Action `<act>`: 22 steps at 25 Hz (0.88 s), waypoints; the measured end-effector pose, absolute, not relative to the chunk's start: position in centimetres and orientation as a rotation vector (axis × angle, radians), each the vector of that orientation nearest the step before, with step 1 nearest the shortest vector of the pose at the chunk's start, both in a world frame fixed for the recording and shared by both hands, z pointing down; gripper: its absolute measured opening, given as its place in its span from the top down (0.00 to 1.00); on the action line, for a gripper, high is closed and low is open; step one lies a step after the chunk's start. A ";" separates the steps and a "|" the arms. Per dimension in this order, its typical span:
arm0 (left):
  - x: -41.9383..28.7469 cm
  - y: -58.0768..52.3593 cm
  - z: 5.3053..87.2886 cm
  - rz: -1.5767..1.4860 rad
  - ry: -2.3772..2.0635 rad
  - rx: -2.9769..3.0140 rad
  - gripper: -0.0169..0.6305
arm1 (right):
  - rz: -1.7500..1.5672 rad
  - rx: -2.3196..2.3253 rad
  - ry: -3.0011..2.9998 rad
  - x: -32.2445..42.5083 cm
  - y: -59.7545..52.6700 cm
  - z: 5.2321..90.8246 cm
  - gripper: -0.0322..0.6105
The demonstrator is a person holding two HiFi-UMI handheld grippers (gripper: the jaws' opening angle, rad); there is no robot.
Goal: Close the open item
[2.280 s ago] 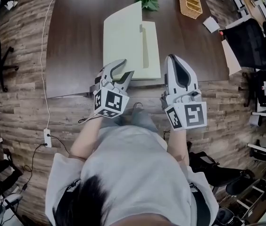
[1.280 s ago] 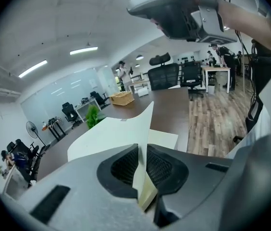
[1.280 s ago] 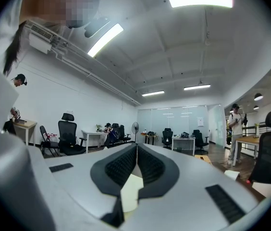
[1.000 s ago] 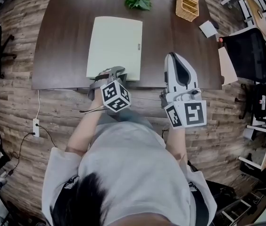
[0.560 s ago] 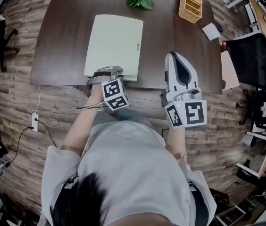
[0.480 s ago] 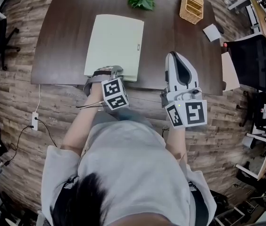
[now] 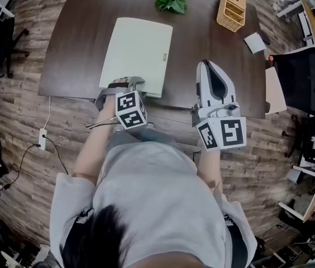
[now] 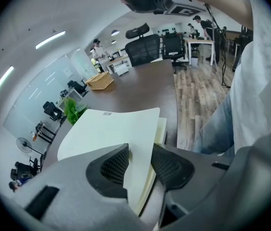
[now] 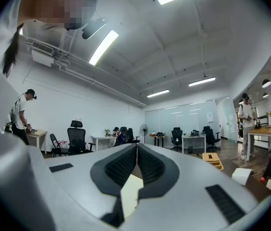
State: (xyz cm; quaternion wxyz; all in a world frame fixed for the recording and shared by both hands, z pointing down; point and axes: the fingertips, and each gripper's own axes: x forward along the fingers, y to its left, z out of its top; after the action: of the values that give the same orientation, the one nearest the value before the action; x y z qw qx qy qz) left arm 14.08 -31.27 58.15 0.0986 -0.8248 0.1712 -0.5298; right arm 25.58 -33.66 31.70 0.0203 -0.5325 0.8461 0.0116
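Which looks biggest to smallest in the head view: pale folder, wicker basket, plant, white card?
1. pale folder, largest by far
2. wicker basket and plant: look about alike, so I'm not ranking them
3. white card, smallest

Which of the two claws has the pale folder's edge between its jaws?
The left claw: the near edge of the pale folder sits between its jaws, which have just been opening. The right claw is shut on nothing, beside the folder.

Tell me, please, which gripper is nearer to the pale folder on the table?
Left. The left gripper straddles the folder at its near edge, its jaws having just opened with that edge between them; the right gripper hovers shut off to its right, apart from it.
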 end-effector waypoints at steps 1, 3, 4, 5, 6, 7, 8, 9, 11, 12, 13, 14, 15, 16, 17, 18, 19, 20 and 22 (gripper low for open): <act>14.1 -31.2 58.2 -1.571 0.501 -2.462 0.77 | 0.036 -1.647 2.626 25.6 -33.7 31.7 0.93; 14.1 -31.0 58.2 -1.573 0.493 -2.505 0.75 | 0.036 -1.639 2.628 25.8 -33.7 31.7 0.93; 14.1 -30.9 58.3 -1.572 0.488 -2.533 0.75 | 0.036 -1.634 2.629 25.8 -33.7 31.7 0.93; 14.2 -30.7 58.4 -1.570 0.482 -2.575 0.73 | 0.037 -1.630 2.630 25.9 -33.8 31.6 0.93; 14.3 -30.5 58.5 -1.563 0.477 -2.637 0.71 | 0.037 -1.627 2.631 26.0 -33.8 31.6 0.93; 14.5 -30.3 58.5 -1.547 0.482 -2.714 0.69 | 0.037 -1.624 2.632 26.0 -33.9 31.7 0.93; 14.7 -30.2 58.5 -1.519 0.505 -2.798 0.68 | 0.037 -1.622 2.633 26.1 -33.9 31.7 0.93; 14.8 -30.3 58.5 -1.478 0.549 -2.880 0.68 | 0.036 -1.621 2.634 26.2 -33.9 31.7 0.93; 14.8 -30.9 58.1 -1.368 0.683 -3.039 0.68 | 0.034 -1.616 2.637 26.4 -34.0 31.8 0.93; 14.6 -31.3 57.8 -1.311 0.760 -3.115 0.68 | 0.033 -1.613 2.637 26.5 -34.0 31.8 0.93; 14.4 -31.7 57.6 -1.262 0.838 -3.176 0.69 | 0.033 -1.609 2.639 26.5 -34.0 31.8 0.93; 14.1 -32.1 57.5 -1.231 0.914 -3.208 0.73 | 0.032 -1.604 2.641 26.5 -34.0 31.8 0.93; 13.8 -32.5 57.5 -1.225 0.985 -3.204 0.81 | 0.032 -1.598 2.645 26.4 -34.0 31.8 0.93; 13.5 -32.8 57.6 -1.240 1.044 -3.170 0.91 | 0.032 -1.593 2.649 26.4 -34.0 31.8 0.93; 13.3 -33.0 57.8 -1.266 1.083 -3.120 0.95 | 0.032 -1.587 2.654 26.4 -34.0 31.9 0.93; 13.2 -33.1 57.9 -1.297 1.104 -3.065 0.96 | 0.031 -1.582 2.658 26.4 -34.1 31.9 0.93; 13.3 -33.1 58.1 -1.333 1.113 -3.009 0.96 | 0.031 -1.576 2.661 26.4 -34.1 32.0 0.93; 13.4 -33.1 58.3 -1.374 1.117 -2.951 0.96 | 0.030 -1.572 2.664 26.4 -34.1 32.0 0.93; 13.5 -33.2 58.6 -1.466 1.121 -2.841 0.96 | 0.025 -1.565 2.669 26.4 -34.1 32.1 0.93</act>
State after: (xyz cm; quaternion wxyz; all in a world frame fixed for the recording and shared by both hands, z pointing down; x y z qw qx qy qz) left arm 13.54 -33.20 58.59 -0.1230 -0.8322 0.3284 -0.4295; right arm 26.39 -34.14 32.13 0.0239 -0.5056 0.8624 0.0082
